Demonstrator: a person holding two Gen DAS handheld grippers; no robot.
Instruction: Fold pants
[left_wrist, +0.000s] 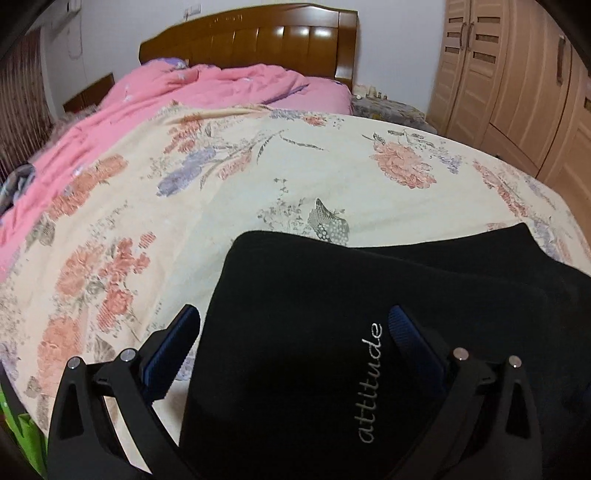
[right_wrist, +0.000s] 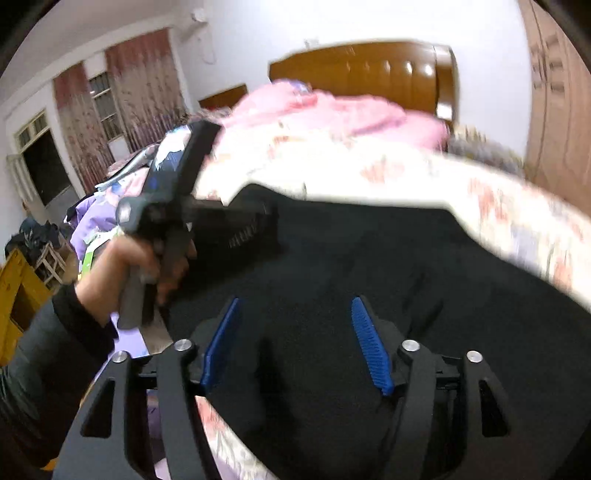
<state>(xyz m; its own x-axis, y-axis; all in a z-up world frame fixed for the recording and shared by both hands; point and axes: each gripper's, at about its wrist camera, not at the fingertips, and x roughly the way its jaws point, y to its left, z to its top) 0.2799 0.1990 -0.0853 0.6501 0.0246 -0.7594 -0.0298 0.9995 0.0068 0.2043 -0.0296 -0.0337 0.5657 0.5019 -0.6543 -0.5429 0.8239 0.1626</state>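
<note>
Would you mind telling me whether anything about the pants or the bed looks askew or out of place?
The black pants lie folded on the floral sheet, their layers slightly offset at the far edge. The pink quilt is bunched near the headboard.

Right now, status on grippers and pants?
Left gripper open, right gripper open, both over black pants. Pants folded on floral sheet. Nothing obstructing.

We see our right gripper (right_wrist: 295, 345), blue-padded jaws apart, over black fabric pants (right_wrist: 369, 266); at 10 o'clock our left hand (right_wrist: 147, 266) grips the other black gripper (right_wrist: 192, 173).
</note>
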